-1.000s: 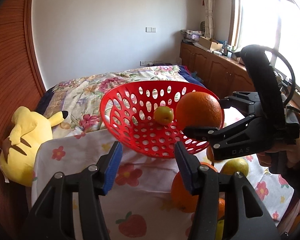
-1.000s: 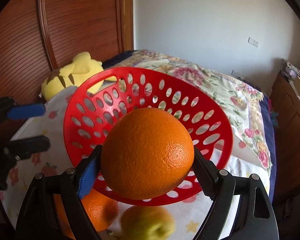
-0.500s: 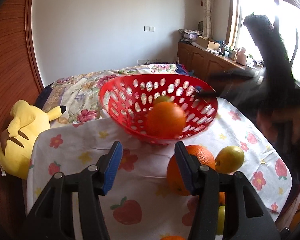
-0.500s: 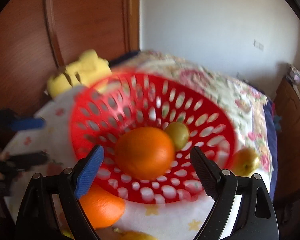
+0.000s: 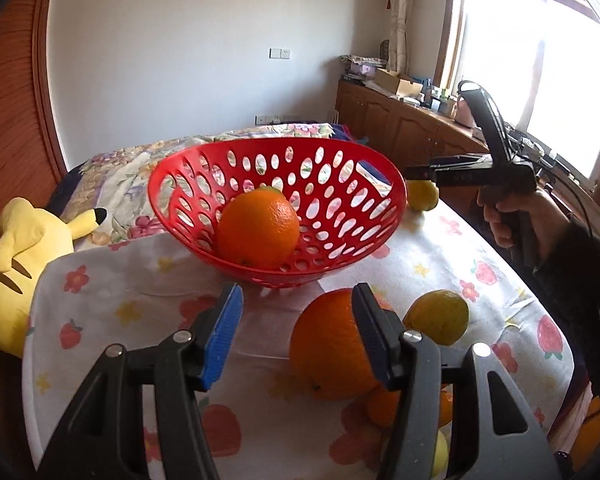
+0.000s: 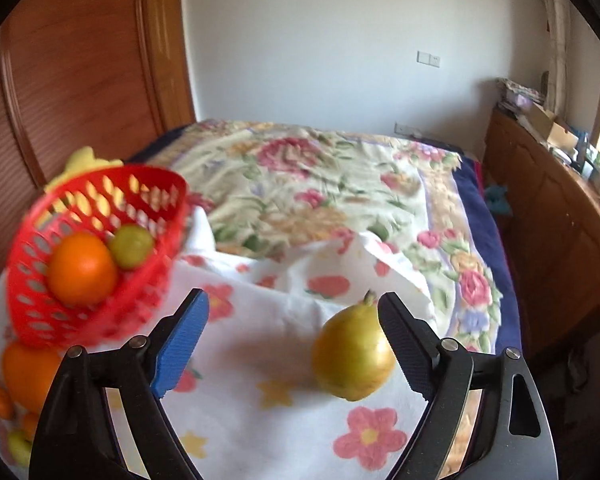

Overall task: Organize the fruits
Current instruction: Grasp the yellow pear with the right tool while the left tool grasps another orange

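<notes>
A red perforated basket [image 5: 364, 168] [image 6: 32, 320] on the flowered tablecloth holds a large orange [image 5: 258, 230] [image 6: 82, 268] and a small green fruit [image 6: 131, 246]. My left gripper [image 5: 296, 332] is open and empty, low over the cloth; a second large orange [image 5: 324, 356] lies by its right finger, with a yellow-green lemon [image 5: 438, 316] beyond. My right gripper [image 6: 294, 340] is open and empty to the right of the basket, seen from the side in the left wrist view [image 5: 416, 172]. A yellow pear [image 6: 352, 356] [image 5: 422, 196] lies just inside its right finger.
A yellow plush toy [image 5: 16, 260] lies left of the table. Small oranges [image 5: 384, 404] [image 6: 0, 402] and another green fruit [image 6: 18, 446] lie at the near table edge. A flowered bed [image 6: 320, 184] lies behind, a wooden cabinet [image 5: 412, 128] to the right.
My right gripper opened and dropped the large orange into the basket, then swung right to the yellow pear. My left gripper pulled back a little and stayed open.
</notes>
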Tool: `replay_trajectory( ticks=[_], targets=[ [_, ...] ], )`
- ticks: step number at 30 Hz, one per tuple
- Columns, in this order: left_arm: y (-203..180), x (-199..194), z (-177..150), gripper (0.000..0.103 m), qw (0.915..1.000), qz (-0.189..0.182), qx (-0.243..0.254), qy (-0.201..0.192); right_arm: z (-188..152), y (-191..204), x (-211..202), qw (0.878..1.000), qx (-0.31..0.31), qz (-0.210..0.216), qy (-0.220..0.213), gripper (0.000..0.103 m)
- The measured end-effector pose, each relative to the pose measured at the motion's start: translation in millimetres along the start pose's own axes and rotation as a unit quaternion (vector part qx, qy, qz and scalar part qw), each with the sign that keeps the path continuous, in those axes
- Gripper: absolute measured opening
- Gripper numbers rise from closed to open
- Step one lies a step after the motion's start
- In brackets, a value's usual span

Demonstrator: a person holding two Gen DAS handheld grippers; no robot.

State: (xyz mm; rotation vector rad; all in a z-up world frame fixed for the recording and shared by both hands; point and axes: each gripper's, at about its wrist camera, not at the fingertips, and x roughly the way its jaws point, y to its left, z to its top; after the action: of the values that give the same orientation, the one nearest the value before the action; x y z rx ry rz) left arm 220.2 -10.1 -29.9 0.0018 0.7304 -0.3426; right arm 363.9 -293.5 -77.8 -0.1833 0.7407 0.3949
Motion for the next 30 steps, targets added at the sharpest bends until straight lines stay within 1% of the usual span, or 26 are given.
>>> replay_trajectory(
  ticks=[2, 3, 5, 8, 10, 11, 15, 18, 21, 22, 23, 24, 27, 30],
  targets=[
    [-1.8, 4.0, -1.0, 0.057, 1.0, 0.0, 0.0, 0.006, -7.6, -4.5, 8.8, 1.0, 0.006, 0.0, 0.009, 0.088],
    [-2.2, 4.8, -1.9, 0.057, 1.0, -0.001, 0.0, 0.008, -11.8, -8.7, 13.9, 1.0, 0.005, -0.013, 0.015, 0.088],
    [-4.9, 4.4, -2.2, 0.057, 1.0, -0.003, 0.001, 0.008, -19.3, -15.3, 21.9, 0.999, 0.01, -0.023, 0.024, 0.087],
    [-9.4, 4.0, -1.9, 0.057, 0.9999, -0.003, 0.007, 0.008, -24.5, -25.2, 31.0, 0.999, 0.018, -0.023, 0.031, 0.077],
    [-11.4, 3.6, -1.7, 0.057, 0.9999, -0.004, 0.011, 0.008, -23.2, -24.0, 36.7, 0.999, 0.01, -0.029, 0.033, 0.066],
    [-11.8, 3.5, -1.4, 0.057, 0.9999, -0.003, 0.011, 0.008, -20.8, -24.0, 41.2, 0.999, 0.008, -0.035, 0.036, 0.063],
    [-11.5, 1.7, -2.3, 0.057, 0.9999, -0.001, 0.012, 0.01, -11.2, -28.0, 48.7, 0.998, 0.014, -0.029, 0.049, 0.062],
    [-9.5, 4.2, -2.3, 0.057, 0.9999, 0.003, 0.01, 0.011, -12.9, -28.6, 48.4, 0.998, 0.016, -0.025, 0.05, 0.063],
    [-8.3, 9.8, -3.9, 0.057, 0.9998, 0.001, 0.007, 0.018, -15.9, -29.8, 50.1, 0.998, 0.024, -0.018, 0.055, 0.065],
    [-8.7, 12.2, -5.2, 0.058, 0.9998, -0.002, 0.007, 0.021, -17.1, -28.8, 52.2, 0.998, 0.024, -0.016, 0.059, 0.067],
    [-8.9, 12.8, -5.3, 0.059, 0.9998, -0.004, 0.005, 0.02, -19.0, -26.8, 54.6, 0.998, 0.022, -0.013, 0.063, 0.067],
    [-8.5, 12.8, -5.3, 0.06, 0.9998, -0.004, 0.004, 0.018, -20.2, -24.7, 56.2, 0.998, 0.019, -0.009, 0.065, 0.064],
    [-6.3, 13.7, -4.0, 0.061, 0.9997, -0.007, -0.004, 0.021, -23.6, -12.6, 52.9, 0.998, -0.001, -0.028, 0.06, 0.064],
    [-6.3, 13.0, -5.3, 0.061, 0.9997, -0.007, -0.005, 0.021, -30.2, -4.5, 43.0, 0.998, -0.004, -0.019, 0.057, 0.063]
  ],
)
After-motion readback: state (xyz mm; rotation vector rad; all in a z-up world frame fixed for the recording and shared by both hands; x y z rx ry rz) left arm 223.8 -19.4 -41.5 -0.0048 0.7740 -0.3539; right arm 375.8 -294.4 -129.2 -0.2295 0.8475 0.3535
